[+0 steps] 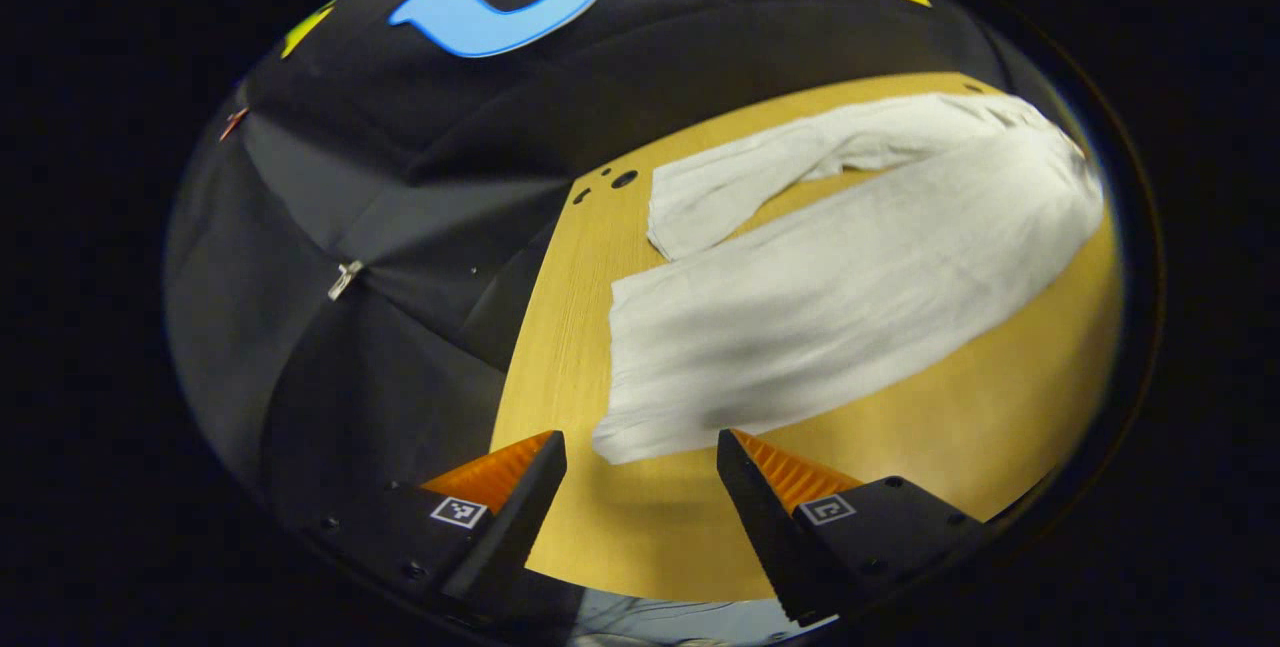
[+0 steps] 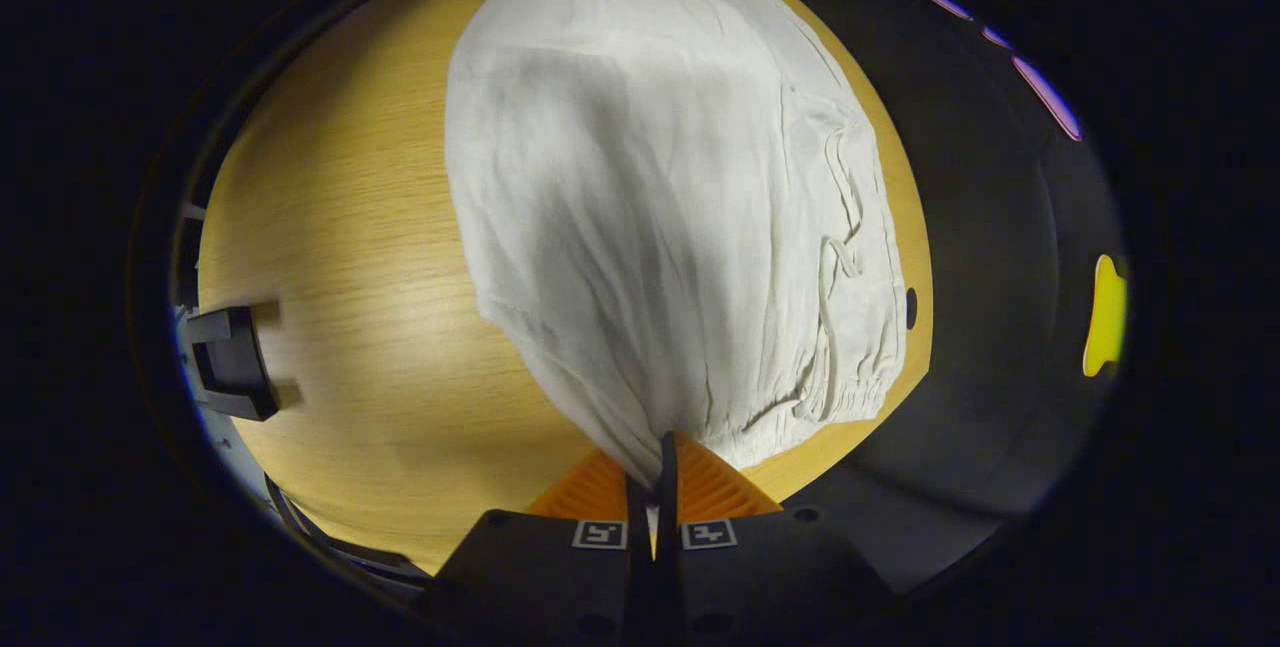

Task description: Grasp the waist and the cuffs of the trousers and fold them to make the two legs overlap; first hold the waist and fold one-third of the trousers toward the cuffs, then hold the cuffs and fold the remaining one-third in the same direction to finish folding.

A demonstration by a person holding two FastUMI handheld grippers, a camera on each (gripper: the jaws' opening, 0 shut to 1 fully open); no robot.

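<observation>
White trousers [image 1: 840, 287] lie on the wooden table [image 1: 560, 327] with the two legs spread apart, their cuffs [image 1: 640, 397] pointing toward me in the left gripper view. My left gripper [image 1: 640, 462] is open and hovers just short of the near leg's cuff, touching nothing. In the right gripper view the trousers [image 2: 650, 187] bulge upward from the waist end, the elastic waistband [image 2: 850, 387] showing at the right. My right gripper [image 2: 655, 457] is shut on a corner of the waist, which is lifted off the table [image 2: 340, 257].
The black cloth wall [image 1: 380, 207] hangs past the table's left and far edges. Small holes [image 1: 622, 179] mark the table's far corner. A black bracket [image 2: 232, 362] sits at the table's left edge in the right gripper view.
</observation>
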